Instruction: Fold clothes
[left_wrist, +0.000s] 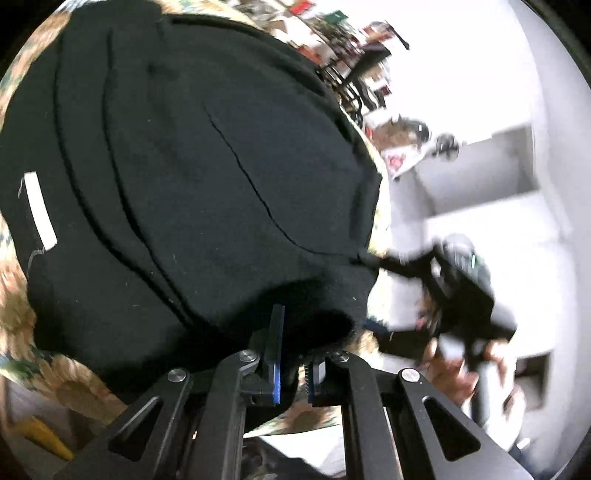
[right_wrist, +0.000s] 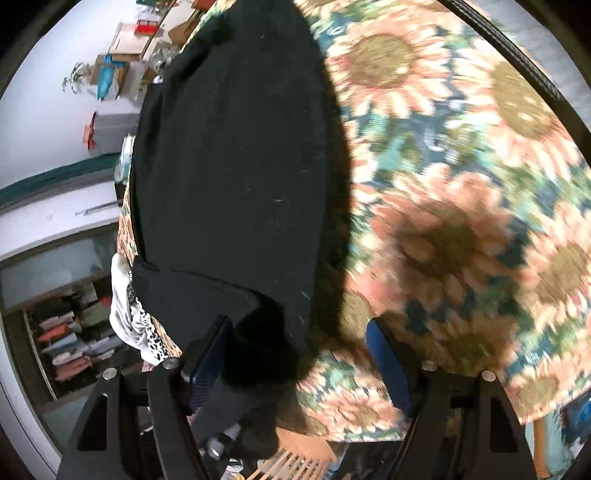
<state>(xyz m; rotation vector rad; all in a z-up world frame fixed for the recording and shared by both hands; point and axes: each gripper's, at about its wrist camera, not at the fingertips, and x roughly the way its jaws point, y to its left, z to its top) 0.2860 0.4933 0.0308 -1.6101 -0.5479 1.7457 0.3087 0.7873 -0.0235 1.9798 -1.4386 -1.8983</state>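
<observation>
The black garment (left_wrist: 177, 177) on the sunflower tabletop (right_wrist: 461, 184) is soft, limp, light cloth, so grip hems or corners: your left hand-held gripper (left_wrist: 293, 354) is clenched on its near edge, your right hand-held gripper (right_wrist: 295, 354) released beside it.

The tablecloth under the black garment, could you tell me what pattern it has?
Sunflowers on a blue-green ground; the tablecloth shows best in the right wrist view.
</observation>
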